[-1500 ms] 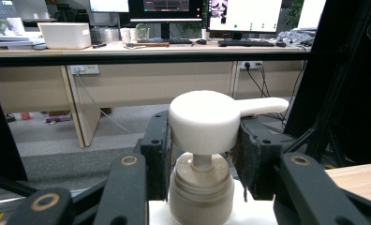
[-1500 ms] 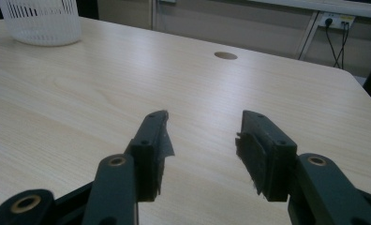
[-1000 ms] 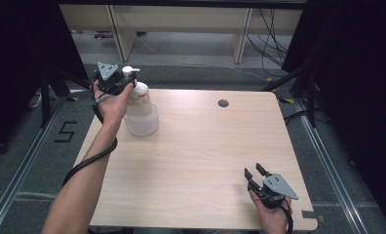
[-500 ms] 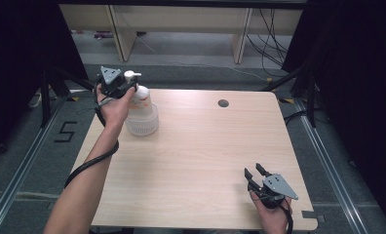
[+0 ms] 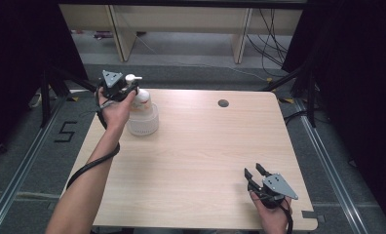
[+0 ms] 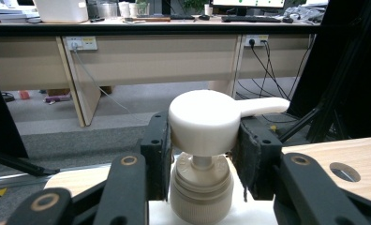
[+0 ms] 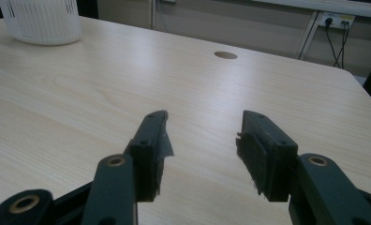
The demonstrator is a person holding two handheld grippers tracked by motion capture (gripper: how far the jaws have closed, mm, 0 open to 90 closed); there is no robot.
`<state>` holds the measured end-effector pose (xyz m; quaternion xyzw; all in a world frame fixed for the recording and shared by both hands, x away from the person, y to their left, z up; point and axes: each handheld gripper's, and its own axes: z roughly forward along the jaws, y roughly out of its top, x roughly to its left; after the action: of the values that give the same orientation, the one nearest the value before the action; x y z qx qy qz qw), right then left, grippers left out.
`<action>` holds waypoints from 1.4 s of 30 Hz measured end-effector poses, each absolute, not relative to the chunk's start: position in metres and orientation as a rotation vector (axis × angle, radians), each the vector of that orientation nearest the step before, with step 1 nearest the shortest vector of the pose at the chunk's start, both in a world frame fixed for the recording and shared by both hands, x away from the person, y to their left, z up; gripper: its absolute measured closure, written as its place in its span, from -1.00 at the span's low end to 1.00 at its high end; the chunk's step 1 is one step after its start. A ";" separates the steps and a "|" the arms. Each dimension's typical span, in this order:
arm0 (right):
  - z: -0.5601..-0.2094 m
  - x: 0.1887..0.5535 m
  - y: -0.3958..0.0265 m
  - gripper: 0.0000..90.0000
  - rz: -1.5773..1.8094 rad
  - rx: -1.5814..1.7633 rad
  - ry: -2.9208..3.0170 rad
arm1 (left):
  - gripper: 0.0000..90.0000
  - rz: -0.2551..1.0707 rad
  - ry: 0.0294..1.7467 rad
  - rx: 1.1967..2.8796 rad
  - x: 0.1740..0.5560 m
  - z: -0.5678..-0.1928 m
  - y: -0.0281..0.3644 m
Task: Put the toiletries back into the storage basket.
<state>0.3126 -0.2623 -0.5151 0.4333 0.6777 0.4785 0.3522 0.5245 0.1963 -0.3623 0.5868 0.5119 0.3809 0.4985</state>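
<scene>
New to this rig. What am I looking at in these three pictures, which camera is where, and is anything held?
No robot arm here: a person holds a two-jaw tool in each hand at a wooden table. The high view looks down from above the person's side. The other two pictures come from cameras riding on each tool, looking along its black jaws.

On the table stands a white pump bottle in the far left corner; there is also a small round hole in the tabletop.

The left tool is closed on the bottle's pump head, one jaw pressing each side. The right tool rests near the table's near right corner, jaws apart with nothing between them.
</scene>
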 end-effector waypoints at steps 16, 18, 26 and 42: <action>-0.515 0.312 -0.262 0.14 1.244 1.117 1.758 | 0.30 0.950 1.219 1.428 0.522 -0.364 0.196; -0.515 0.312 -0.261 0.14 1.244 1.129 1.756 | 0.30 0.949 1.221 1.427 0.522 -0.365 0.196; -0.515 0.312 -0.262 0.12 1.242 1.118 1.757 | 0.24 0.942 1.226 1.433 0.522 -0.366 0.196; -0.515 0.312 -0.262 0.10 1.237 1.124 1.757 | -0.05 0.927 1.239 1.420 0.517 -0.366 0.198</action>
<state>0.3119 -0.2616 -0.5150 0.4339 0.6784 0.4779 0.3508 0.5172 0.1976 -0.3659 0.5865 0.5119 0.3827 0.4975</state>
